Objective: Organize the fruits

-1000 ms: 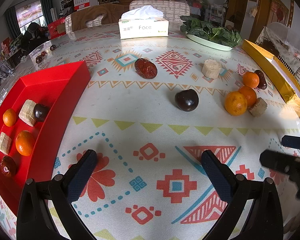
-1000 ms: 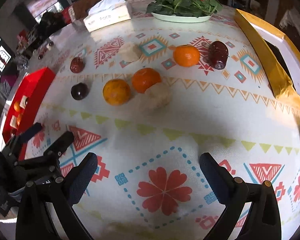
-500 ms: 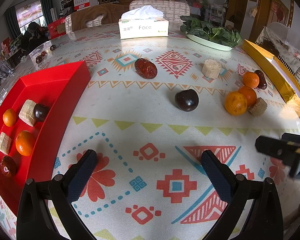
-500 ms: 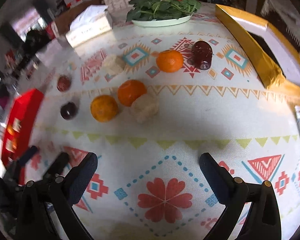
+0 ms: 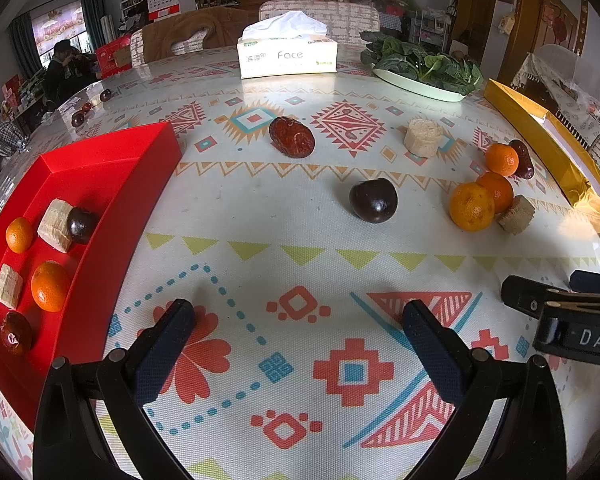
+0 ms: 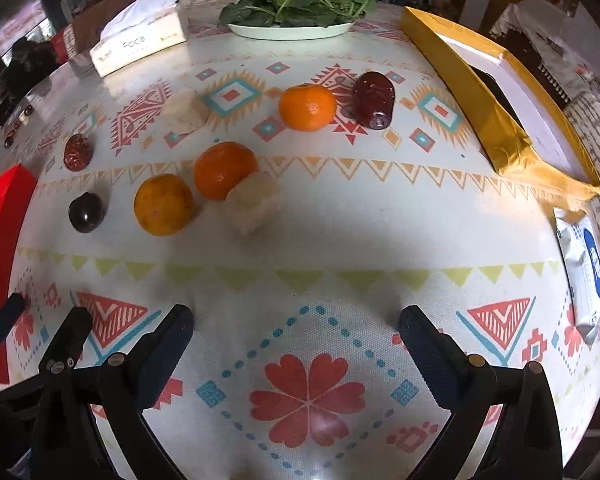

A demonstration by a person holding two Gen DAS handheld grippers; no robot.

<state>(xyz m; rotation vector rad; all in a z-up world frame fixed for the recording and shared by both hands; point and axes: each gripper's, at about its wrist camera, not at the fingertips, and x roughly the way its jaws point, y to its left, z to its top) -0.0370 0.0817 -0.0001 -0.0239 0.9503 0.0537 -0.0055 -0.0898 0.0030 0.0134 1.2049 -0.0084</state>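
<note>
red tray (image 5: 112, 184) sits at the left of the patterned tablecloth (image 5: 300, 252), holding two oranges, two pale cut chunks, a dark plum and a red date. left gripper (image 5: 296, 344) hovers low over the cloth just right of the tray, jaws spread wide, nothing between them. right gripper (image 6: 296, 344) likewise released and empty, over the flower print near the table's edge (its black fingers also show at the right rim of the left view).

loose fruit well ahead of both claws: dark plum (image 5: 373, 200) alone mid-table; red date (image 5: 291, 137) behind it; pale chunk (image 5: 422, 137) further right. cluster at right: front orange (image 6: 163, 204) beside second orange (image 6: 225, 171), which touches a pale chunk piece (image 6: 252, 202). behind them, third orange (image 6: 307, 107) just beside a dark date (image 6: 374, 98).

tissue box (image 5: 287, 54), plate of greens (image 6: 292, 16), gold box (image 6: 500, 108) along the far and right edges.
</note>
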